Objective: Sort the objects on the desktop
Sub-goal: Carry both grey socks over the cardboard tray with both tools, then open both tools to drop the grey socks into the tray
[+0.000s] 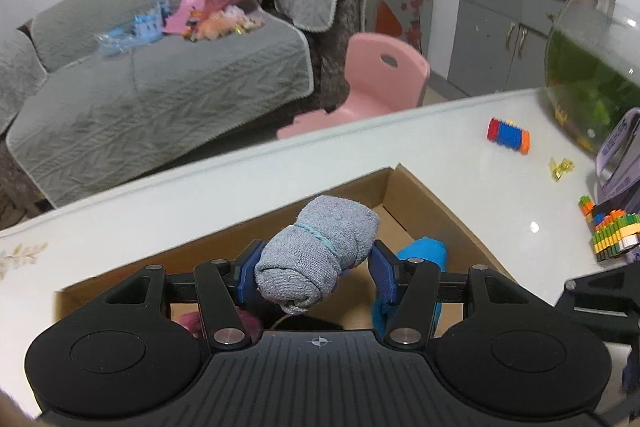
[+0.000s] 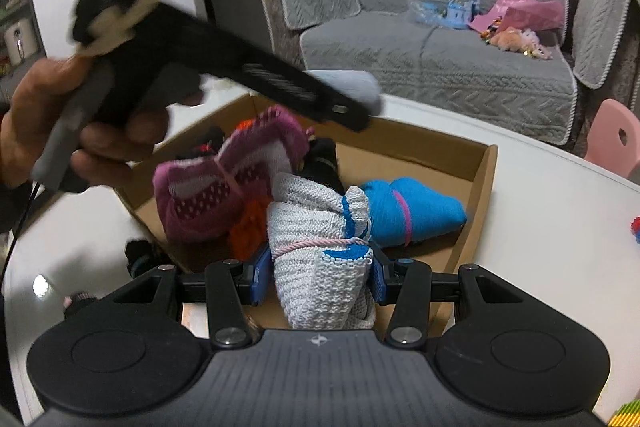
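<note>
1. Closest in, the left gripper [image 1: 316,273] has its blue pads clamped on both sides of a grey roll [image 1: 320,247], a sock bundle tied with a teal band. It hangs over the box [image 1: 424,203], which looks like the drop zone for soft things.

2. Under it, a blue roll [image 1: 424,251] already sits on the box floor by the right wall, and a scrap of pink knit [image 1: 192,321] peeks out at lower left.

3. Over to the right wrist view: the right gripper [image 2: 318,273] pinches a white roll [image 2: 320,267] with blue trim, bound by a pink cord. The jaws are set narrow, snug on the bundle, and it is also held above the open box.

4. In the box there, a pink sock [image 2: 224,187] lies across the middle, something orange [image 2: 250,223] under it, a dark item behind; the blue roll shows against the right wall.

5. A hand [image 2: 60,131] carries the left gripper through the upper left of this view, blurred, so I cannot say from here how close it is to the box rim.

6. Both rolls are held by their middles, which should keep them from unrolling.

7. Judgement: socks go in the box, and both loads are set to be lowered and let go. The bricks [image 1: 508,135] out on the table [image 1: 160,195] remain unsorted.
</note>
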The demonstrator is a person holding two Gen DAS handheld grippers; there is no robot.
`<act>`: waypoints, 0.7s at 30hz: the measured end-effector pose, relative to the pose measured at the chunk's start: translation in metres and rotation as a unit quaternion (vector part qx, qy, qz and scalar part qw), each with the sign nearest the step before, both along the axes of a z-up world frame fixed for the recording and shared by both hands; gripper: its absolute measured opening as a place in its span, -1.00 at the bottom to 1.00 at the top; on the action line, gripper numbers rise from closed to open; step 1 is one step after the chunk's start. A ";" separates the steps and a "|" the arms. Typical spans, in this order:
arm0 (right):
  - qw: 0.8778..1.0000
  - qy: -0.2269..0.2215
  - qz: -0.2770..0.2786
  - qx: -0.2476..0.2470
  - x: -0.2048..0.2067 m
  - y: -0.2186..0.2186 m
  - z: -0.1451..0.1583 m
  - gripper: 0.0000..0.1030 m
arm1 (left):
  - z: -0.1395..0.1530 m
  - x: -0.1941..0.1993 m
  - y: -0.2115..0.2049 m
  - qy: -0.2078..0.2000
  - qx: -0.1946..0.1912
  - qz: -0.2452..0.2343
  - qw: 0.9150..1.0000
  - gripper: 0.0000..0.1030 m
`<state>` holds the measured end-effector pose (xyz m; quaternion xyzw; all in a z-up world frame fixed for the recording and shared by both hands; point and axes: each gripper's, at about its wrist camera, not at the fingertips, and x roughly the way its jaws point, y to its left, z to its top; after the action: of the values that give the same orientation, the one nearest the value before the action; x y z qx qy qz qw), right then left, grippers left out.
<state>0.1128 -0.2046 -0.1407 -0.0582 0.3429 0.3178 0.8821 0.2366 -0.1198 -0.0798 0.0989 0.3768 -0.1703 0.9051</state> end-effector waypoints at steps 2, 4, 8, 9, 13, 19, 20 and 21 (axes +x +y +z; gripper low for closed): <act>1.000 0.002 0.002 -0.010 0.001 0.001 -0.004 -0.15 | -0.008 0.006 -0.004 0.007 0.000 0.001 1.000 0.21; 1.000 0.007 0.003 -0.014 0.003 0.001 -0.007 -0.15 | -0.014 0.011 -0.008 0.017 -0.002 0.003 1.000 0.21; 1.000 0.010 0.000 -0.027 0.004 0.003 -0.014 -0.14 | -0.027 0.016 -0.011 0.026 0.001 0.010 1.000 0.25; 0.999 0.009 -0.001 -0.030 0.004 0.004 -0.015 -0.12 | -0.029 0.016 -0.010 0.022 0.006 0.016 1.000 0.31; 0.999 -0.005 -0.007 -0.035 -0.002 0.005 -0.014 0.03 | -0.027 0.013 -0.005 0.015 0.008 0.029 0.999 0.64; 0.999 -0.030 -0.014 -0.020 -0.017 0.002 0.004 0.08 | -0.006 -0.008 0.002 -0.004 0.002 0.015 1.000 0.67; 0.999 -0.035 -0.016 -0.019 -0.021 0.000 0.008 0.12 | -0.001 -0.014 0.003 -0.009 0.002 0.013 1.000 0.67; 0.999 -0.041 -0.018 -0.017 -0.025 -0.001 0.012 0.12 | 0.005 -0.022 0.006 -0.017 -0.002 0.011 1.000 0.68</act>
<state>0.0875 -0.2057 -0.1288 -0.0796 0.3128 0.2936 0.8998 0.2148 -0.1134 -0.0750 0.0957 0.3625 -0.1597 0.9132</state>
